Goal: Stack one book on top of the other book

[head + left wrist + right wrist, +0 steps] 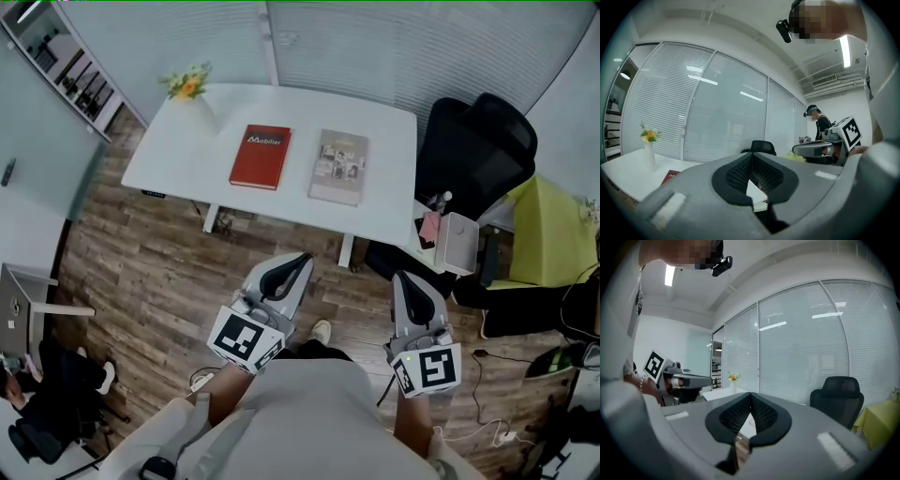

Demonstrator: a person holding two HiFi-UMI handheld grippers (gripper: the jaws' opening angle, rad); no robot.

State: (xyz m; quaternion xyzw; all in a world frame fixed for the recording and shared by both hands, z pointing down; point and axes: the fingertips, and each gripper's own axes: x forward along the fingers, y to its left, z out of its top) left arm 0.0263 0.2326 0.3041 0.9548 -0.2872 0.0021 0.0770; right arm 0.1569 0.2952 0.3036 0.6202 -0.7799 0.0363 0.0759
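Left gripper: mine [300, 260] is over the wooden floor [141, 253], well short of the counter [183, 155] and pointing toward it, with its marker cube back near my body.
Left fingers: in the left gripper view they [738, 174] are closed together, tips meeting, and I see nothing pinched between them.
Right gripper: it [404, 278] is level with the left one and well apart from it, also aimed at the counter's near edge.
Right fingers: the right gripper view shows them [736, 414] pressed together and empty.
Red book: it [261, 157] lies flat on the white counter, cover up, toward the middle. I also catch a corner of it in the left gripper view.
Grey book: it [338, 166] lies flat just to the right of the red book, with a strip of bare counter between them. Neither book is on the other.
Vase: a white vase with yellow flowers [192, 94] stands upright at the counter's far left corner, well apart from both books.
Office chair: a black one [478, 150] sits past the counter's right end.
Reach: neither gripper touches the counter or a book.
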